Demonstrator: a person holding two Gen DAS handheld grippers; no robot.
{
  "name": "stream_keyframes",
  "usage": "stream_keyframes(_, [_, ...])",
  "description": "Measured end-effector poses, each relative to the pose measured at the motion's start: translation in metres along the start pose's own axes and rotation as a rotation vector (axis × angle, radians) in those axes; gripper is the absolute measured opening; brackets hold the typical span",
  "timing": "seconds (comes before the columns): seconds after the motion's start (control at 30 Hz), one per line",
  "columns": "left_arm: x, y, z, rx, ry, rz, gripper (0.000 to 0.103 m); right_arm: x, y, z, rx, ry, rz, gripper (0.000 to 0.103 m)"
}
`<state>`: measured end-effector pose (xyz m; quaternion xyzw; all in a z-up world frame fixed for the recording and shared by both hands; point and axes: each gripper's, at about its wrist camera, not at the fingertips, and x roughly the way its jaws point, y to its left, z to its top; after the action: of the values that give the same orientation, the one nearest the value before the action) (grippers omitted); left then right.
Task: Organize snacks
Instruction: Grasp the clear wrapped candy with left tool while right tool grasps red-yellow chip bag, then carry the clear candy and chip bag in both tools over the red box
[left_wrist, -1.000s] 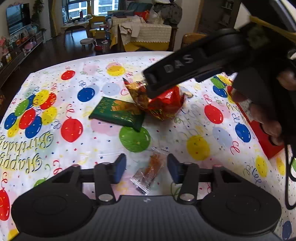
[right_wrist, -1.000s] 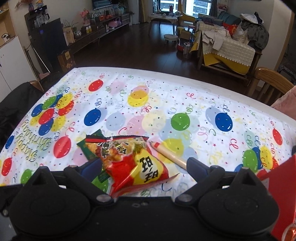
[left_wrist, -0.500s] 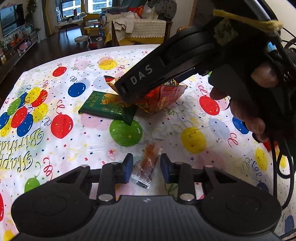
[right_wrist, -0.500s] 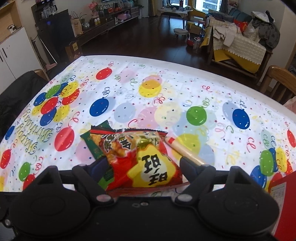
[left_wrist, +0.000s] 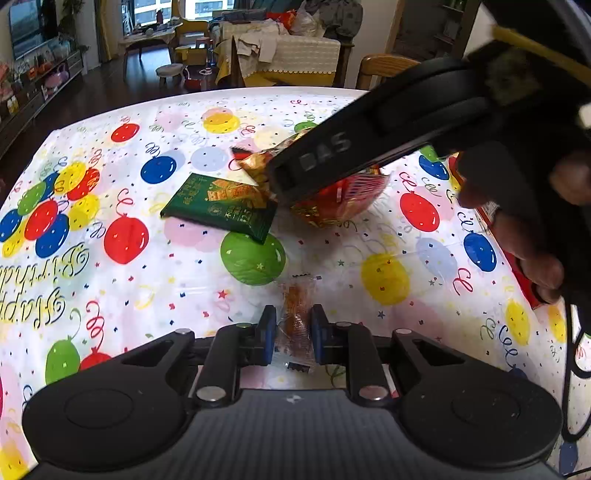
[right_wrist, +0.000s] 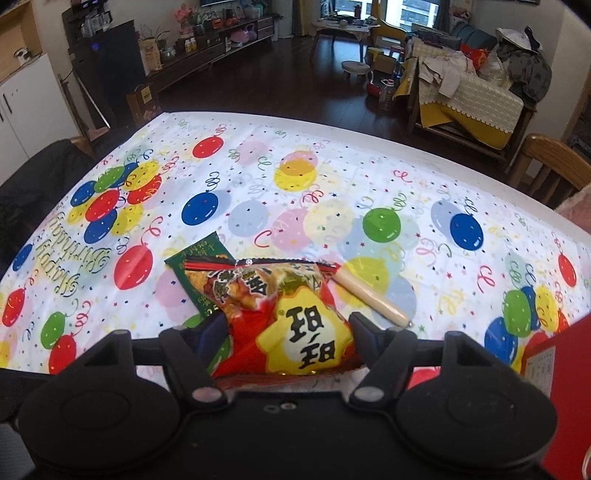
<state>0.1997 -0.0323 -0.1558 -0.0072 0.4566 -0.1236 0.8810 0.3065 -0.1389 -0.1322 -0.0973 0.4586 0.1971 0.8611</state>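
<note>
My left gripper (left_wrist: 293, 332) is shut on a small clear-wrapped orange snack (left_wrist: 295, 314) lying on the balloon tablecloth (left_wrist: 129, 280). A red and yellow snack bag (right_wrist: 295, 317) fills the gap of my right gripper (right_wrist: 288, 328); its jaws are closing and the pads press the bag's sides. The bag (left_wrist: 340, 203) also shows in the left wrist view, partly hidden under the right gripper's black housing (left_wrist: 369, 147). A green packet (right_wrist: 192, 266) lies half under the bag's left edge, also seen as the green packet (left_wrist: 221, 206). A pale sausage stick (right_wrist: 369, 295) rests just right of the bag.
A red box (right_wrist: 554, 373) stands at the table's right edge, and in the left wrist view the red box (left_wrist: 524, 288) sits under a person's hand (left_wrist: 535, 240). A wooden chair (right_wrist: 546, 162) is behind the far right corner. Dark floor and furniture lie beyond the table.
The left jaws have closed onto the small orange snack. The right jaws have narrowed around the red and yellow bag, squeezing it. Both hands stayed nearly in place.
</note>
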Motion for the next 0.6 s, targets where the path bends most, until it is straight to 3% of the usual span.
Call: stream_keyframes(0.6, [-0.043,-0.002,-0.002,-0.056,-0.052,0.004,0.019,-0.083,-0.017,-0.036,0.116,-0.057,-0.021,0.067])
